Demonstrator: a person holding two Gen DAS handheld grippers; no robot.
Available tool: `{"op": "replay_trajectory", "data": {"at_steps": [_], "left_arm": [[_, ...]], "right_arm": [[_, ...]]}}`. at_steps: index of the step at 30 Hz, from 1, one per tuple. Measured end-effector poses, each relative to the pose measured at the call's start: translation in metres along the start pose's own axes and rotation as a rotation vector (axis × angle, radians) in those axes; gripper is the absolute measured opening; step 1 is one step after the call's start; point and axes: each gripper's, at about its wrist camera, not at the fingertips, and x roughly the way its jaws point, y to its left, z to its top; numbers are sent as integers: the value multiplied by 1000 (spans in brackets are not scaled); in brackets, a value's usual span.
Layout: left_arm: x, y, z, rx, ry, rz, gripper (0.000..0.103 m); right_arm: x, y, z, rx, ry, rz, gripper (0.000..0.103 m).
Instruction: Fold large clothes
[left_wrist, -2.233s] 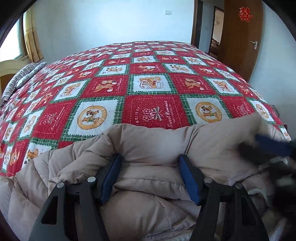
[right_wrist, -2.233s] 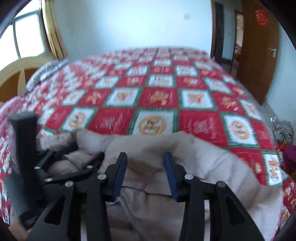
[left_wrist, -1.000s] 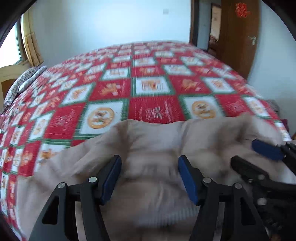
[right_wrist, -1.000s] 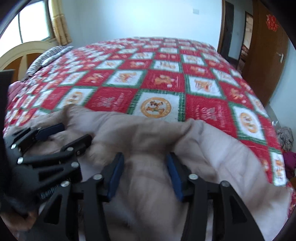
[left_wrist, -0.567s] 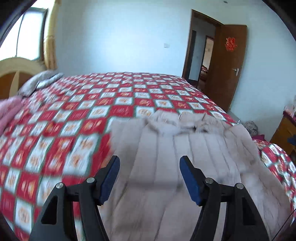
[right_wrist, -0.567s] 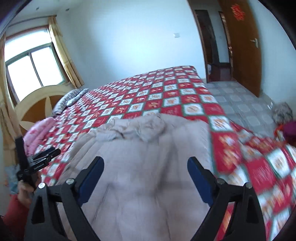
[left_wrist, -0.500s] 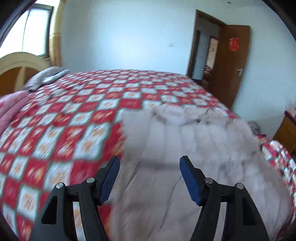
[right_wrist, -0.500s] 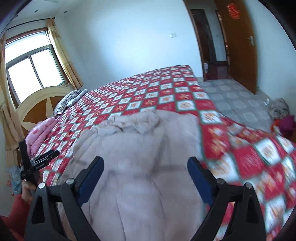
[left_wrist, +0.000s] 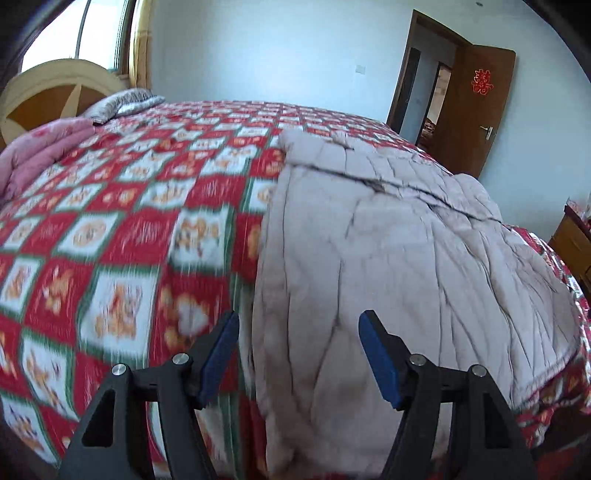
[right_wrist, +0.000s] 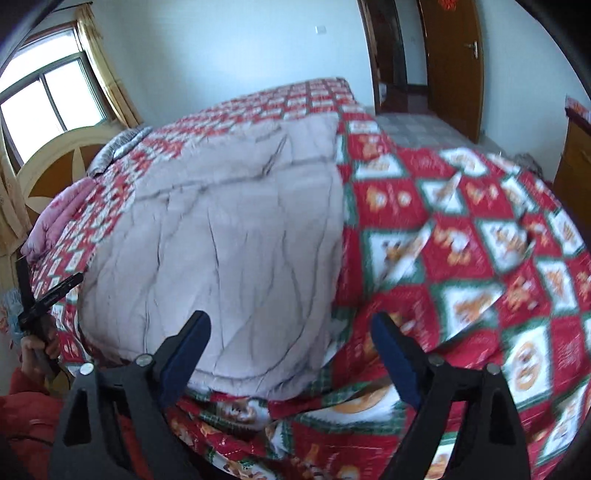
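A large beige quilted down coat lies spread flat along the bed, its hem toward me and its collar at the far end; it also shows in the right wrist view. My left gripper is open and empty, above the coat's near left edge. My right gripper is open wide and empty, above the coat's near right corner. The left gripper also appears small at the far left of the right wrist view.
The bed carries a red, green and white patchwork cover. A pink folded quilt and a striped pillow lie by the headboard. A brown door stands open at the back right. A wooden cabinet stands right of the bed.
Both grippers let go of the coat and pulled back and apart. The coat went from bunched up in the jaws to lying spread flat on the bed.
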Motion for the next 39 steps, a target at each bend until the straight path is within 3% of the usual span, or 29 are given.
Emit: {"op": "replay_trajectory", "data": {"at_steps": [4, 8, 11, 14, 18, 21, 22, 23, 27, 31, 34, 35, 36, 37, 38, 39], "left_arm": [[-3, 9, -16, -45, 21, -21, 68], [0, 8, -22, -39, 50, -15, 68], [6, 3, -31, -21, 82, -8, 68], [10, 5, -40, -32, 101, -16, 69], [15, 15, -46, -163, 118, -131, 69], [15, 16, -45, -200, 99, -166, 69], [14, 15, -44, -194, 96, -187, 69], [12, 13, -45, -184, 92, -210, 69], [12, 12, -45, -173, 88, -200, 60], [8, 16, -42, -204, 80, -232, 60], [9, 12, -41, -179, 83, -237, 66], [11, 10, -43, -169, 86, -225, 66], [14, 9, -45, -162, 88, -210, 66], [16, 9, -46, -163, 86, -203, 66], [16, 9, -47, -166, 77, -198, 59], [14, 9, -47, -164, 65, -185, 36]], "right_arm": [[11, 4, -12, -15, -1, -8, 87], [28, 6, -19, -33, 40, 20, 71], [32, 12, -27, -50, 49, 18, 71], [32, 17, -30, -69, 65, 75, 71], [36, 15, -33, -79, 76, 123, 72], [41, 12, -33, -30, 103, 167, 71], [45, 13, -34, -16, 128, 197, 67], [48, 16, -36, -17, 143, 239, 55], [54, 20, -41, -22, 114, 182, 50], [53, 16, -40, 20, 65, 186, 53], [51, 14, -40, 26, 52, 196, 54], [50, 13, -40, 28, 43, 194, 47], [51, 12, -41, 29, 36, 184, 30], [52, 9, -41, 40, 39, 177, 24], [52, 8, -41, 52, 33, 180, 20], [52, 7, -40, 66, 32, 193, 19]]}}
